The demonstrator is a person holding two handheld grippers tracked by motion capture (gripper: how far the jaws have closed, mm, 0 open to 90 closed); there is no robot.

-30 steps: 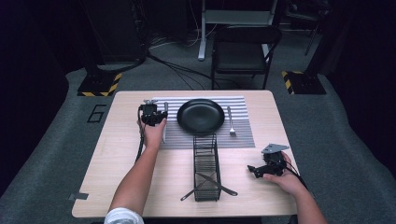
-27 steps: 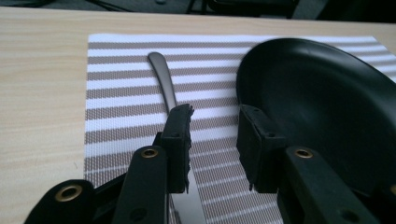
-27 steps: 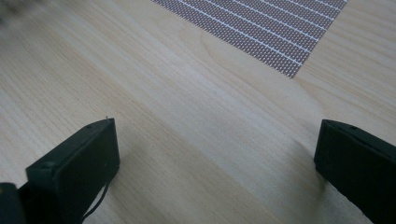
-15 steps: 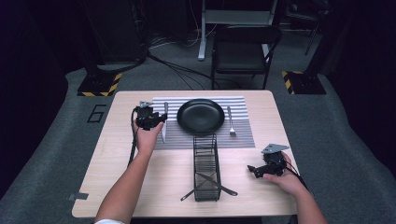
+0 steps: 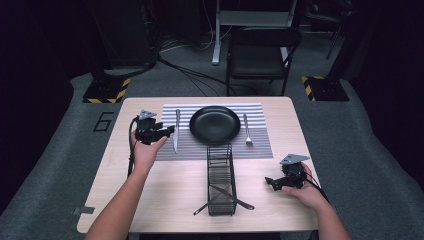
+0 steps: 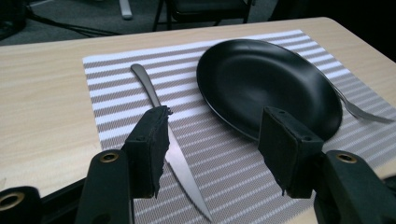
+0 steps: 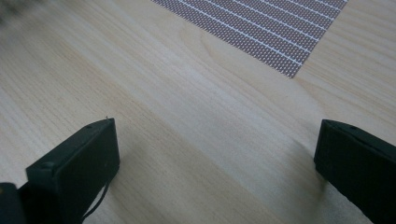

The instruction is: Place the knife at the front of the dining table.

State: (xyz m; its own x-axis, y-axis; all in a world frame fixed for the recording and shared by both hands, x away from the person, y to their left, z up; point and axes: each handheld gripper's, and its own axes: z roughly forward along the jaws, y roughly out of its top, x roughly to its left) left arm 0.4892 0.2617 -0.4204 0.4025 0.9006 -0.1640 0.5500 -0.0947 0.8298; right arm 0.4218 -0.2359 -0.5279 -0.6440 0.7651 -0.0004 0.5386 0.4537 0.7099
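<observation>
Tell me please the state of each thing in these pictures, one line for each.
Left gripper: open, jaws just opening, nothing between them.
Right gripper: open, empty, above bare table.
Knife: flat on placemat, left of plate.
Plate: empty.
Fork: flat, right of plate.
Wire basket: upright, holds cutlery.

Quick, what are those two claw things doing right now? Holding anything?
Left gripper: open, fingers just been opening, nothing between them; the knife lies on the placemat beneath.
Right gripper: open, empty, above bare table.
</observation>
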